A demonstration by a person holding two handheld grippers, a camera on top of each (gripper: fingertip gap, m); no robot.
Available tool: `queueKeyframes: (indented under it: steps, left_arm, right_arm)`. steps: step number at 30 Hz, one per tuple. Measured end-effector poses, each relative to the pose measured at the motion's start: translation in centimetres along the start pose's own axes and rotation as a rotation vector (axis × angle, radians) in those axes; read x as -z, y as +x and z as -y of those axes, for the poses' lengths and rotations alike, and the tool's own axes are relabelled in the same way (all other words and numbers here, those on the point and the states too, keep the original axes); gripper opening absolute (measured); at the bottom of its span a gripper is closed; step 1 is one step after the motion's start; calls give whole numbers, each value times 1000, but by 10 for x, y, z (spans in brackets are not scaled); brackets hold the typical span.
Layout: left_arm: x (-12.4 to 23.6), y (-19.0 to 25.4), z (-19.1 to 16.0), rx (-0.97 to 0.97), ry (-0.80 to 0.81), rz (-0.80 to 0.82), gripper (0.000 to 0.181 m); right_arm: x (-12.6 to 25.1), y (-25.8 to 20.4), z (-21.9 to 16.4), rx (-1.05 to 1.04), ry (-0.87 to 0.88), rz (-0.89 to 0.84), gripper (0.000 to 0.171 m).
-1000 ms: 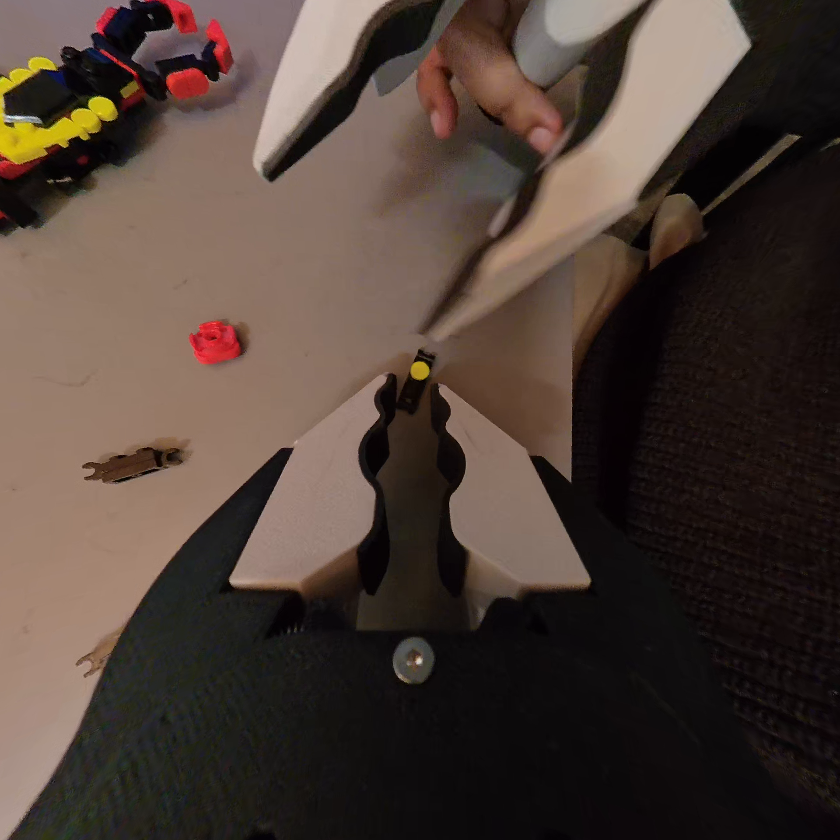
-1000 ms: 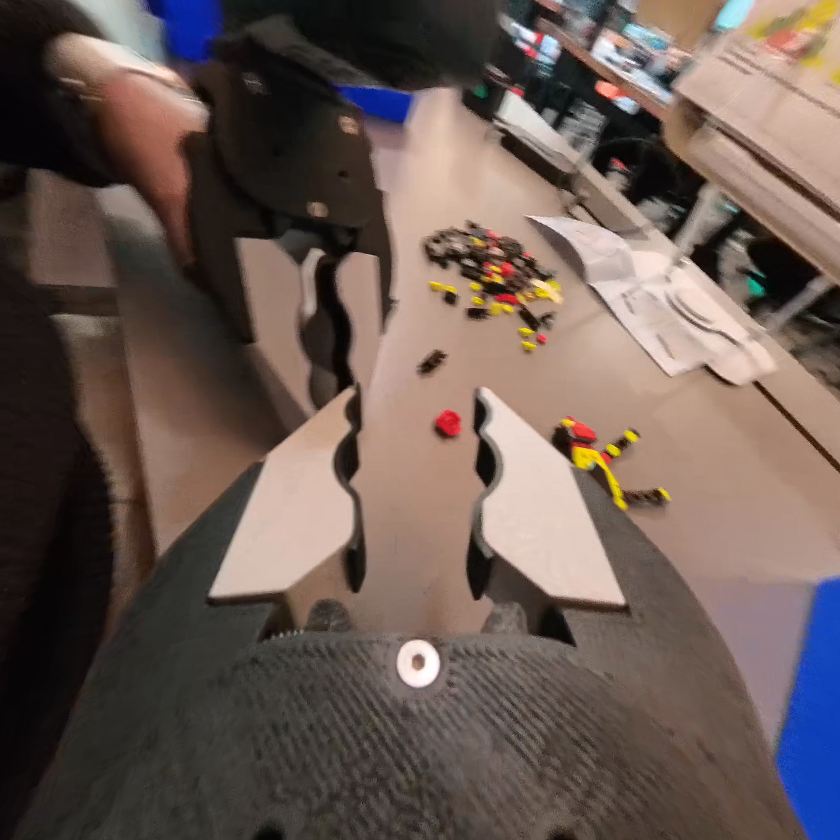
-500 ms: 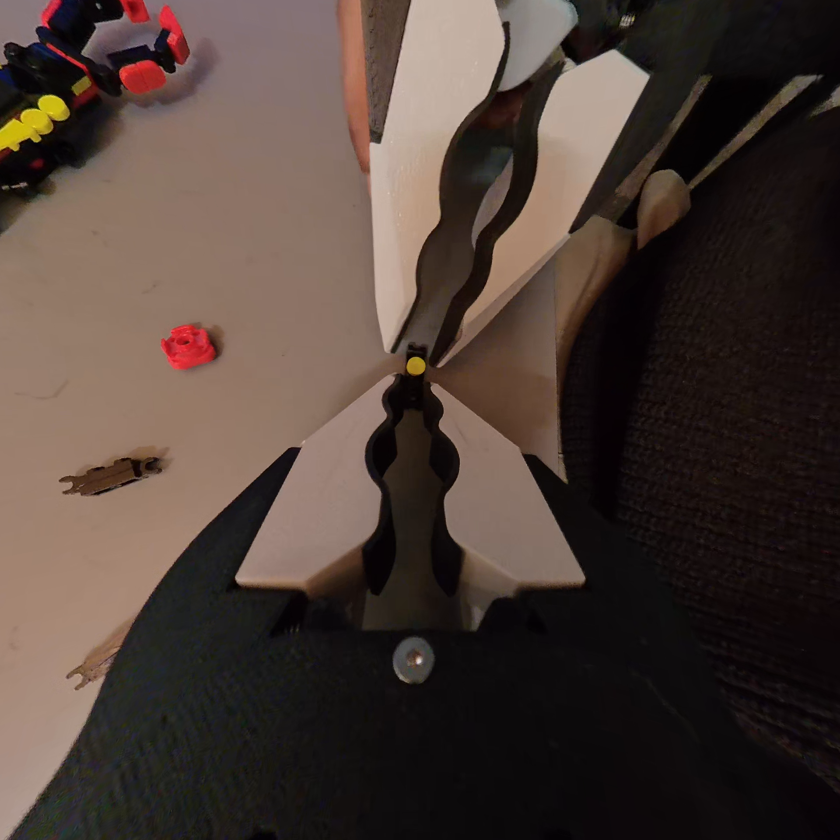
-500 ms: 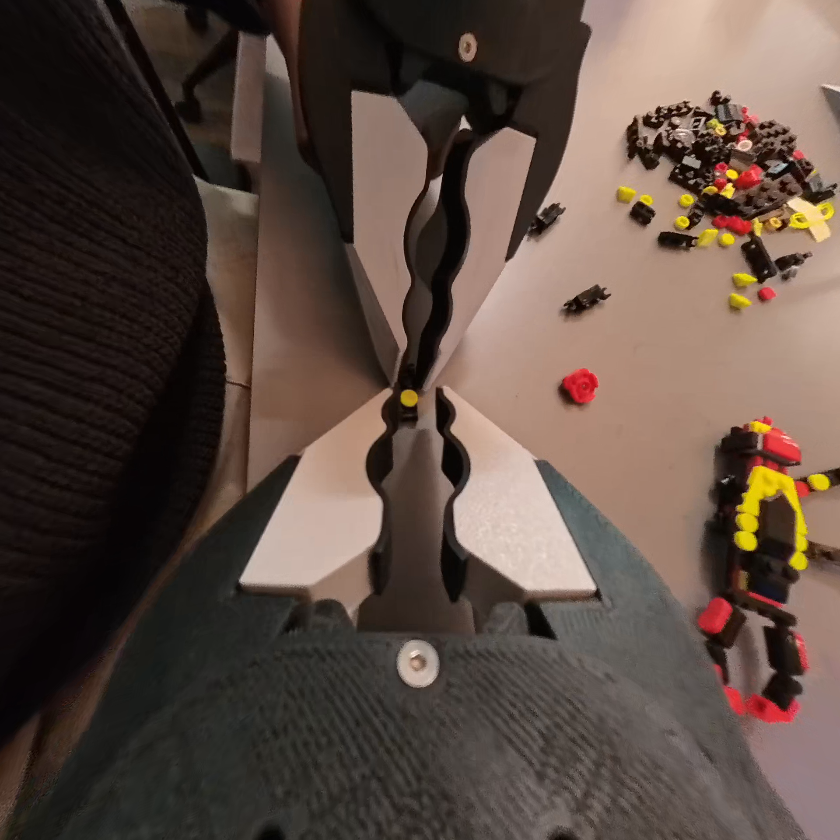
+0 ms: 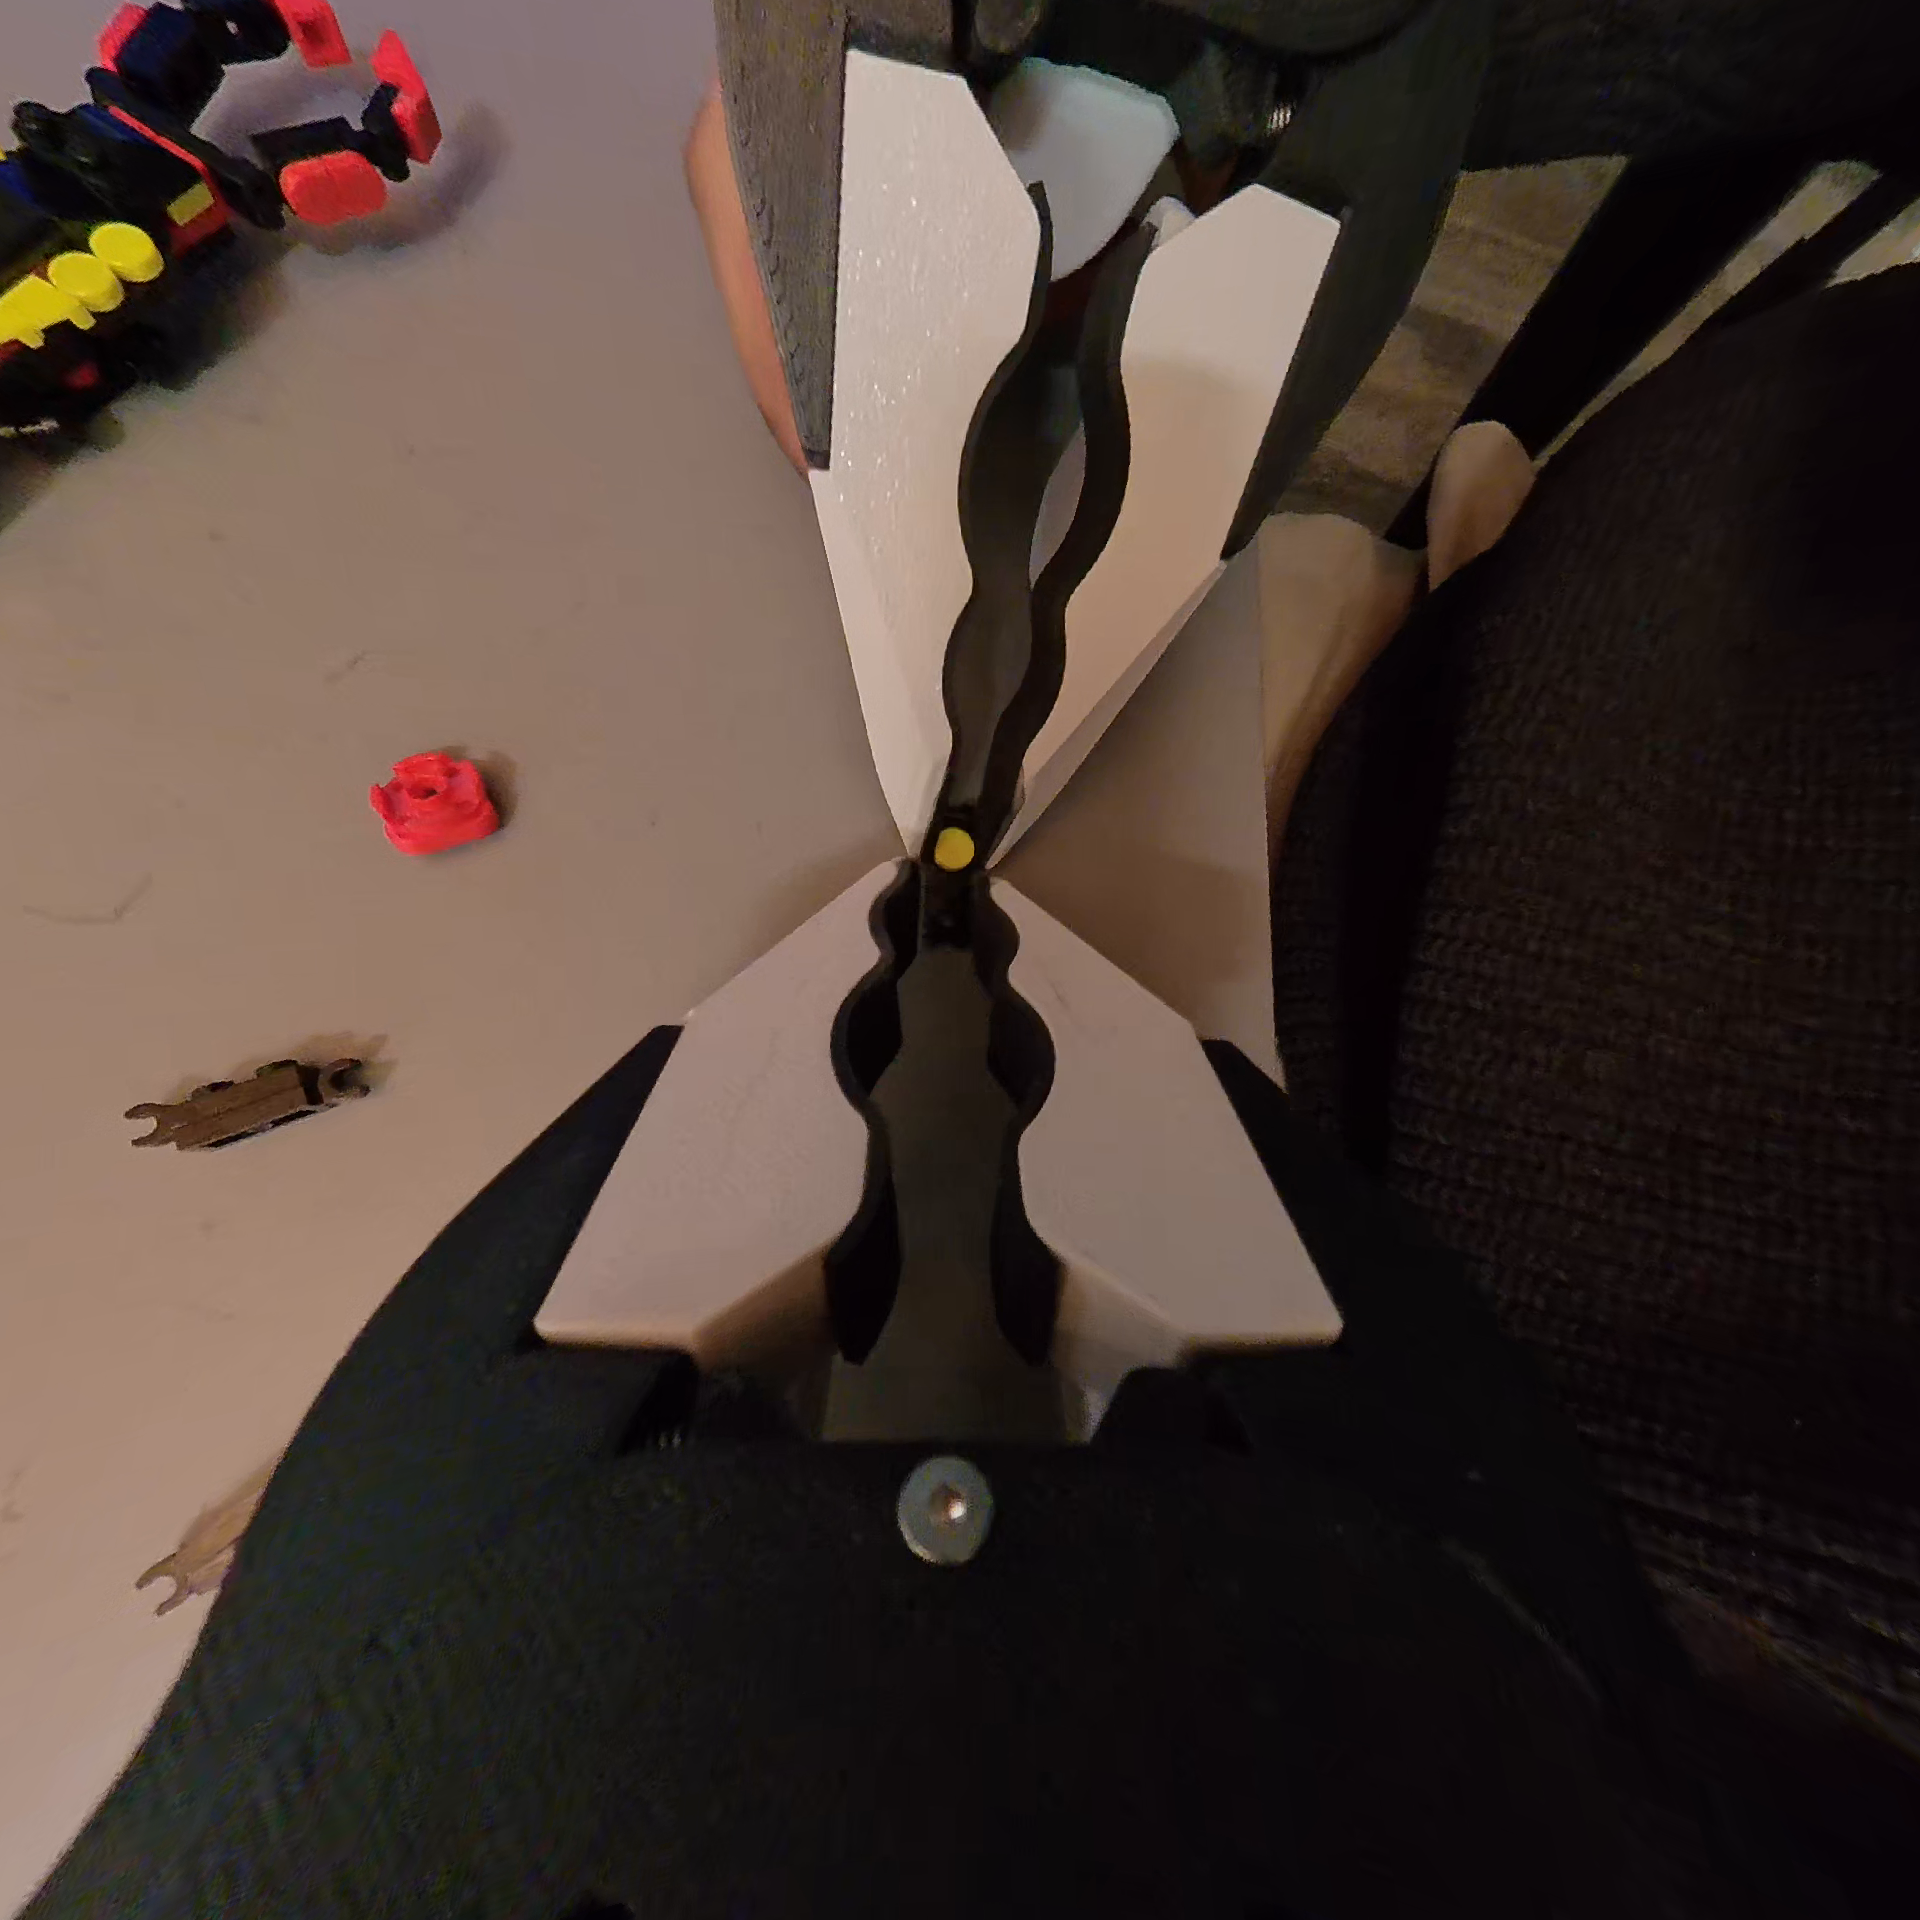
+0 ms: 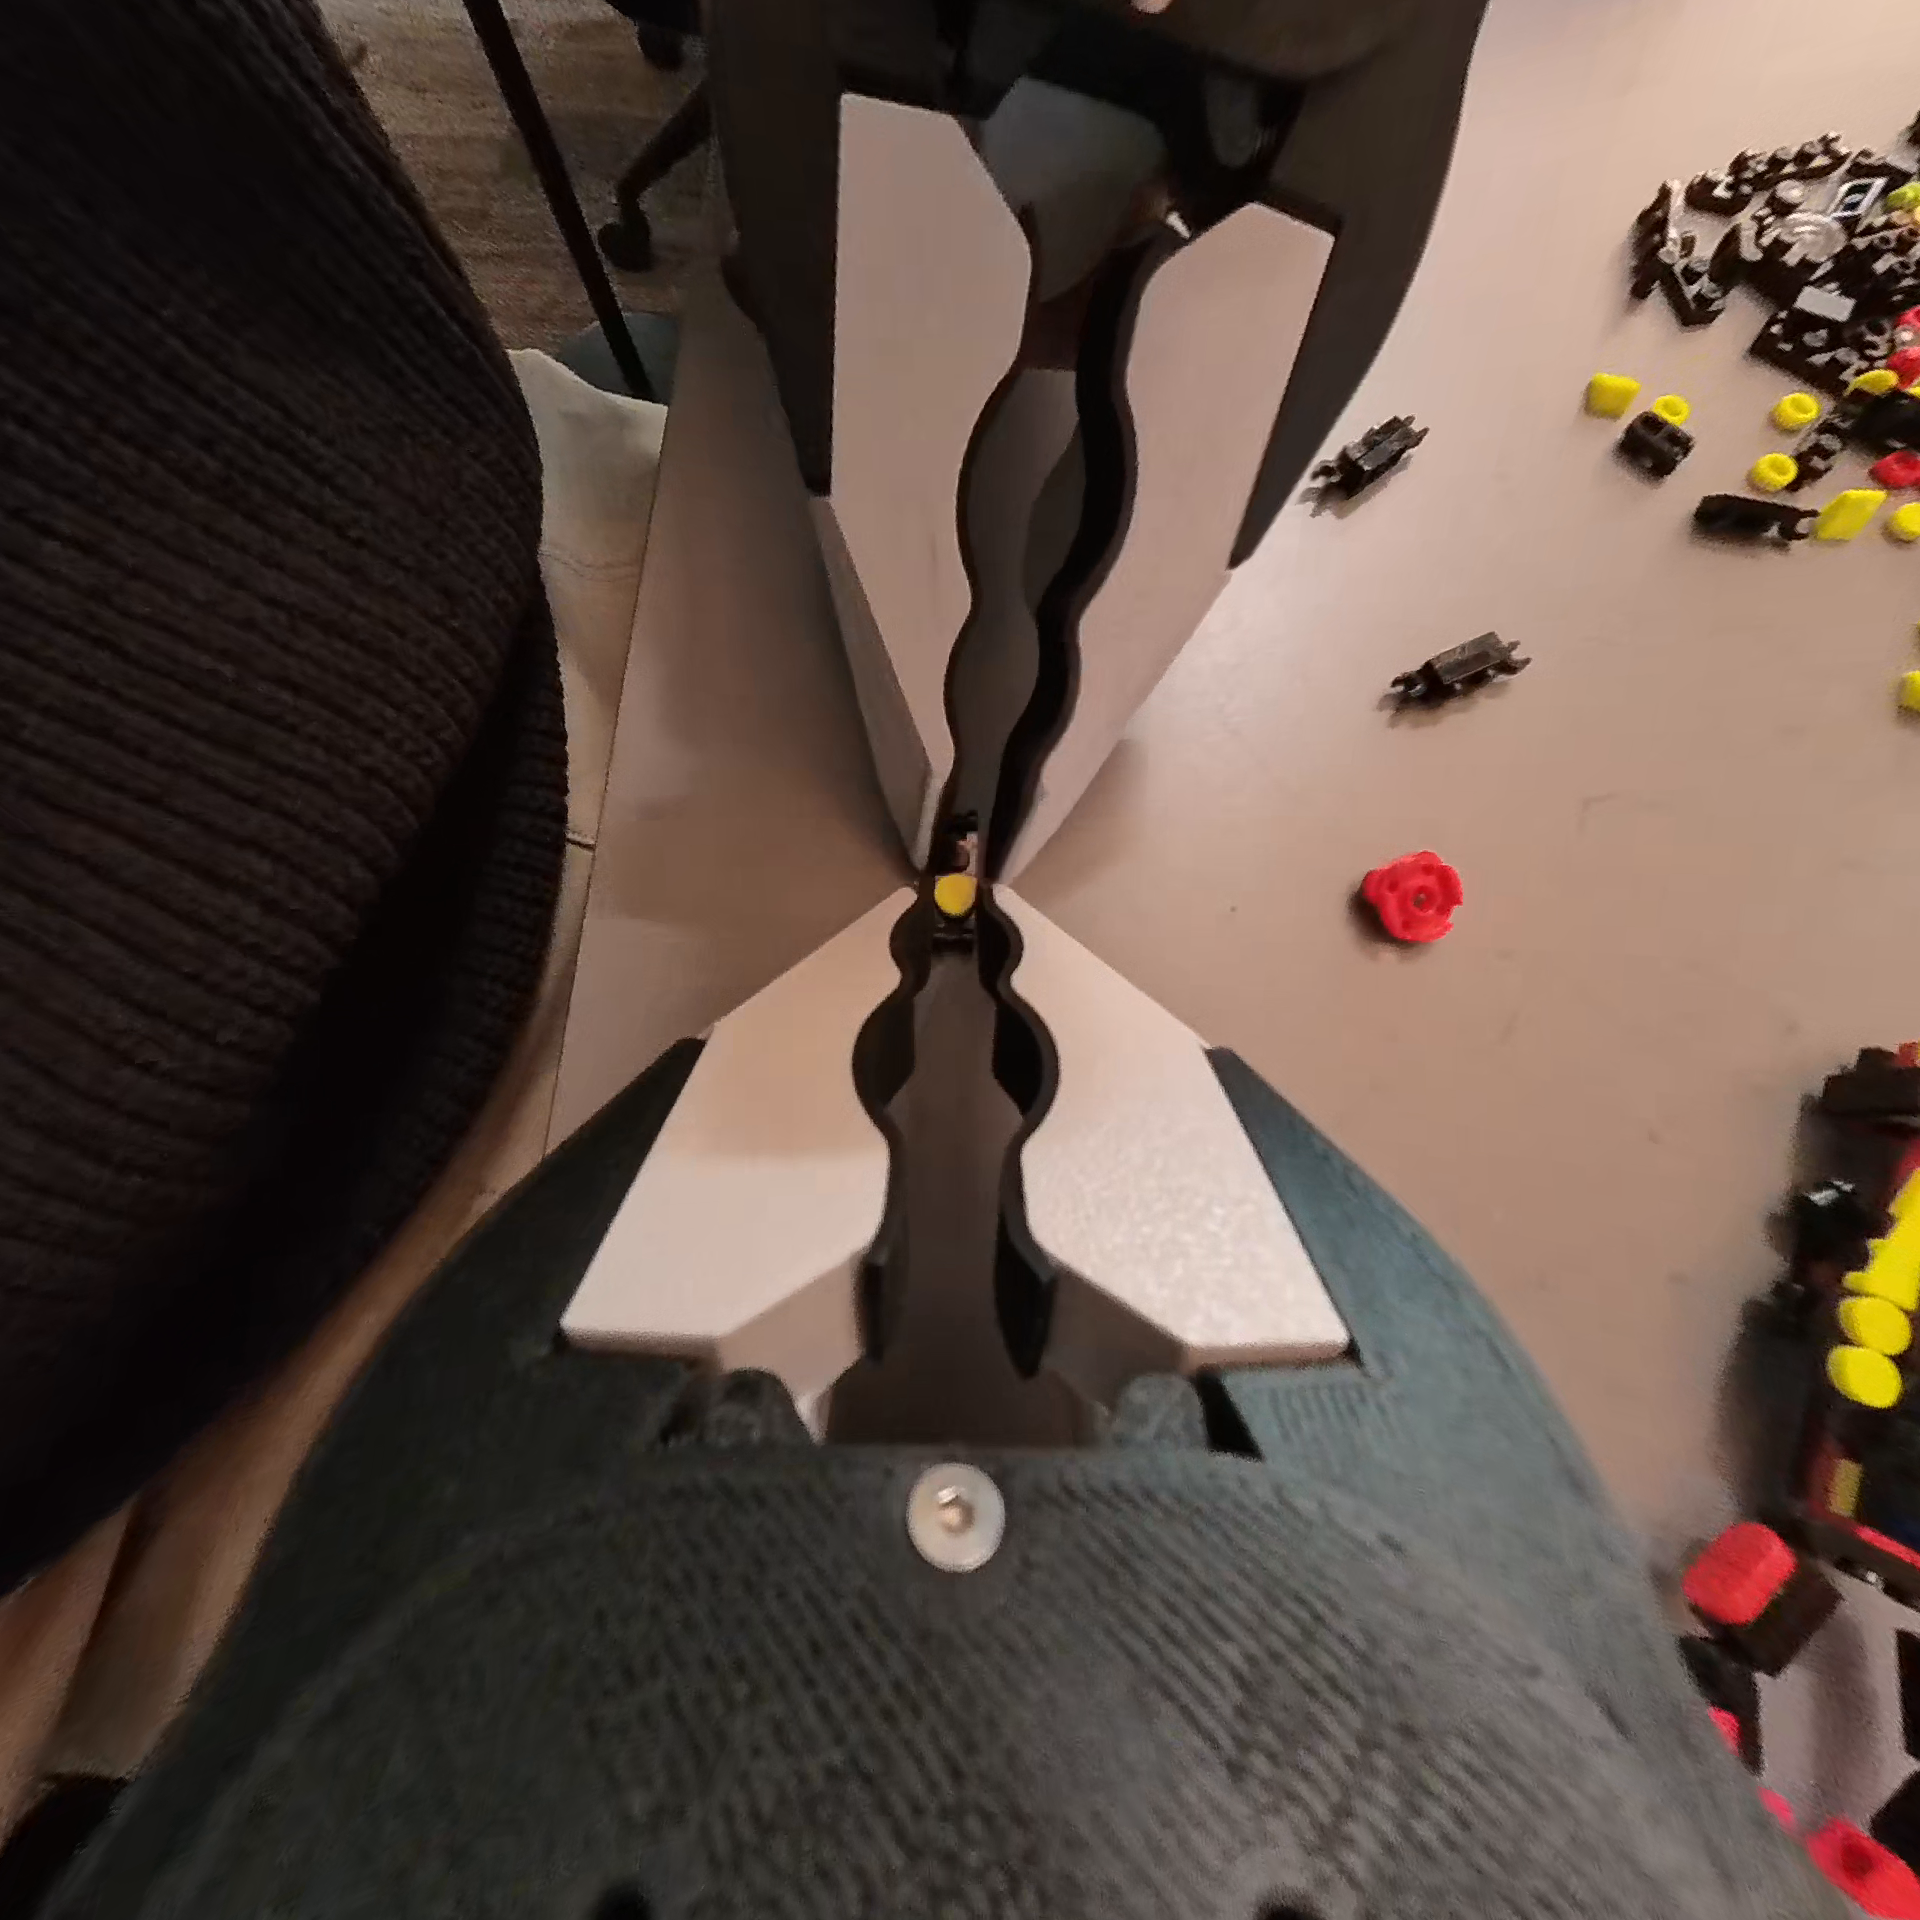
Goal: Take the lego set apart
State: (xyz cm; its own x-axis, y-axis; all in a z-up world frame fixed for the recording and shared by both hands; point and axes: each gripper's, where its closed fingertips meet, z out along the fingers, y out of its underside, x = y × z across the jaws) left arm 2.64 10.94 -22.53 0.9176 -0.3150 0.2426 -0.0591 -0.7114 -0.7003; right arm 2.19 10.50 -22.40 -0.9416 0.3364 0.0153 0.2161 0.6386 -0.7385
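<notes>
A small black lego piece with a yellow round stud [image 5: 953, 847] is held in the air between both grippers, which meet tip to tip. My left gripper [image 5: 945, 899] is shut on its near end. My right gripper [image 6: 951, 930] is shut on the other end, where the stud [image 6: 954, 894] shows. The right gripper also shows from the front in the left wrist view [image 5: 966, 816], and the left gripper shows likewise in the right wrist view [image 6: 961, 847]. The red, yellow and black lego model [image 5: 104, 260] lies on the table; it also shows in the right wrist view [image 6: 1870, 1351].
A red round piece [image 5: 434, 802] [image 6: 1411, 896] and black clip pieces [image 5: 249, 1101] [image 6: 1460, 665] lie loose on the beige table [image 5: 416, 520]. A pile of loose bricks [image 6: 1818, 312] sits farther off. A person's dark knit sweater [image 5: 1610, 935] is at the table's edge. Less than 4 cm separates the two grippers' tips.
The right gripper swung round from open and apart to face the left gripper, and closed on the far end of the small piece. The left gripper kept its hold.
</notes>
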Motion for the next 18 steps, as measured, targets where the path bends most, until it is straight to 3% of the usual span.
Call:
queueKeyframes:
  steps: [3,18]
  left_arm:
    - [0,0,1,-11,3,8,13]
    - [1,-1,-2,9,-17,16,6]
  right_arm:
    - [-1,1,1,-35,6,4,7]
    - [-1,1,2,-45,13,-1,7]
